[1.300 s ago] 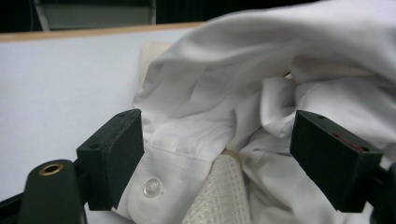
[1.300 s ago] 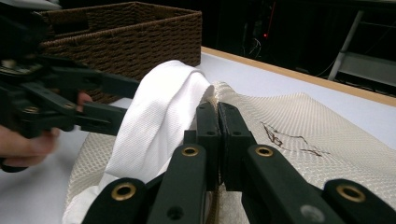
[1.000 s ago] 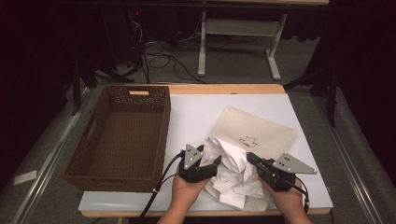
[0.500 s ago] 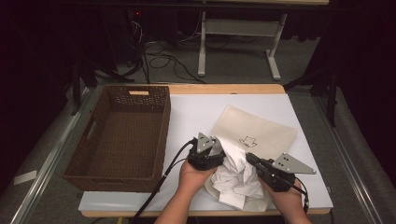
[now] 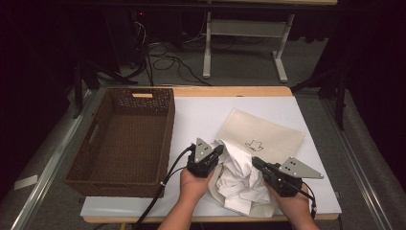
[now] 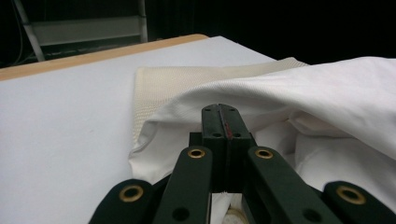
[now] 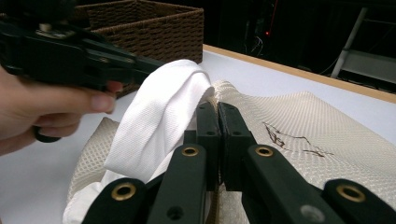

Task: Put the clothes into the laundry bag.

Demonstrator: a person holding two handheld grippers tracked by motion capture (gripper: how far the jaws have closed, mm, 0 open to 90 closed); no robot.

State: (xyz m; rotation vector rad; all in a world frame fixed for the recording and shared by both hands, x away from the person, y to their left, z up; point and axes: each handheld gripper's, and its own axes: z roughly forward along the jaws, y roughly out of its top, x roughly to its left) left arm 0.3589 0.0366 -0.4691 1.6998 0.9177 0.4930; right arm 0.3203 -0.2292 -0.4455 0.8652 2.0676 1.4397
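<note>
- White cloth (image 5: 242,178) sits bunched at the near edge of the table (image 5: 201,120), half inside the cream mesh bag (image 5: 268,136), whose flat end stretches away toward one o'clock.
- Left gripper (image 5: 216,152) has just been closing its jaws; they now pinch a fold of the cloth at the bag's mouth.
- Right gripper (image 5: 255,163) is clamped at the bag's opening edge.
- Stuffing looks about midway: much cloth bulges outside.
- Wicker basket (image 5: 124,136), at nine o'clock, holds nothing.
</note>
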